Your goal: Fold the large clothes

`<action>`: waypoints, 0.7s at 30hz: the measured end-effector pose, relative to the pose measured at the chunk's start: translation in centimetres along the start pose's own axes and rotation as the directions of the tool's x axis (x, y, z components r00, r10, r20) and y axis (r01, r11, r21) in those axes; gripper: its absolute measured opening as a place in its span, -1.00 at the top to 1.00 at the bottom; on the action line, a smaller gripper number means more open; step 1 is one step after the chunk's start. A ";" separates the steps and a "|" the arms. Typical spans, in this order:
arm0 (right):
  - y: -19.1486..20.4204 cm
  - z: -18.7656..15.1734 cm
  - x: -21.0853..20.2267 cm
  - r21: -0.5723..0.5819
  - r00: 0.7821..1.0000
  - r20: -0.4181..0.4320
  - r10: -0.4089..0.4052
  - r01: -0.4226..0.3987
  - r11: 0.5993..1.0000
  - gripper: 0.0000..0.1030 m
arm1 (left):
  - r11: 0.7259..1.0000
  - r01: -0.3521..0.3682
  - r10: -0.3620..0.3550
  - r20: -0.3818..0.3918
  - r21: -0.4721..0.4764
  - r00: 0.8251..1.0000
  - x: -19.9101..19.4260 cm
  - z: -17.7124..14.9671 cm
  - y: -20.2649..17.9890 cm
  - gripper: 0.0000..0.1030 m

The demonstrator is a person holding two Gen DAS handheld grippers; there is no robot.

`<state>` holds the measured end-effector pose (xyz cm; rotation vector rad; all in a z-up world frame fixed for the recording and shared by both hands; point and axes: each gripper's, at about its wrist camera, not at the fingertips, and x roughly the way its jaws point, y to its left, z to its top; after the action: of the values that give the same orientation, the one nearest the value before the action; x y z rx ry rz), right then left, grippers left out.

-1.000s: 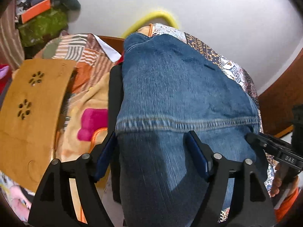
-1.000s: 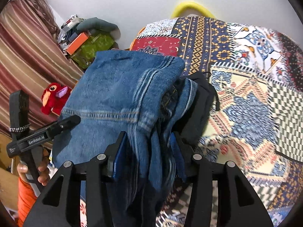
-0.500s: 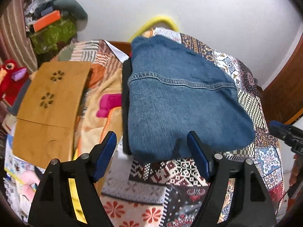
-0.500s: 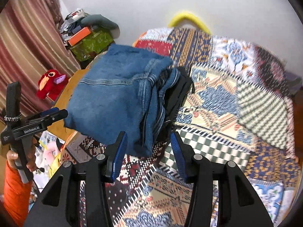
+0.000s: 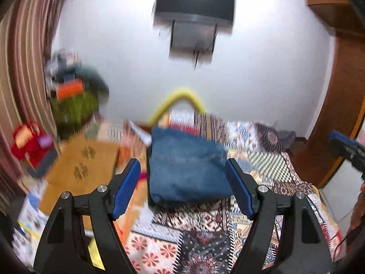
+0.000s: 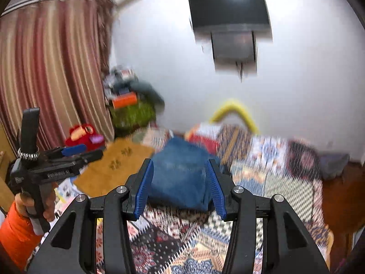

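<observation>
Fingers (image 5: 125,191) apart, empty; folded blue denim (image 5: 186,171) beyond, blurred.

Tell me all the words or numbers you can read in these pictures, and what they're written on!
None can be read for sure.
White lettering on the side of the left gripper, seen from the right wrist camera: too blurred to read.
Paper sheets on the floor by the bed: printed, but too blurred to read.
Folded jeans, patterned bedspread, wall screen: no words visible.
</observation>
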<state>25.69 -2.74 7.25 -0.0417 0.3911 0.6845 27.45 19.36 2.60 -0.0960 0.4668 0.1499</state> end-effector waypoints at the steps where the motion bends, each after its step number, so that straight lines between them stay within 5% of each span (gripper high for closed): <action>1: 0.5 0.1 -1.2 -0.007 0.999 0.036 0.003 -0.003 1.000 0.15 | 1.000 -0.005 0.005 0.035 0.019 0.999 -1.4 0.0 -0.7 -0.47; 7: 3.4 -0.5 -7.2 -0.037 0.974 0.226 -0.016 0.025 0.999 0.15 | 0.998 -0.016 -0.002 0.256 0.066 0.967 -10.2 -1.3 -3.8 -0.48; 14: 4.8 -2.7 -9.5 -0.031 0.958 0.279 -0.066 0.077 0.997 0.15 | 0.998 -0.036 0.012 0.369 0.058 0.929 -15.7 -4.7 -5.5 -0.49; 17: 5.2 -3.3 -9.7 -0.028 0.954 0.287 -0.092 0.104 0.994 0.12 | 0.994 -0.079 0.042 0.416 0.073 0.908 -17.0 -6.1 -6.1 -0.76; 21: 5.3 -3.7 -10.0 -0.005 0.951 0.281 -0.131 0.137 0.991 -0.41 | 0.991 -0.105 0.062 0.426 0.078 0.903 -17.7 -7.4 -6.7 -0.91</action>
<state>14.07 -5.34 7.93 0.0059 0.1062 0.5509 9.71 9.67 4.50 0.0555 0.0424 0.2260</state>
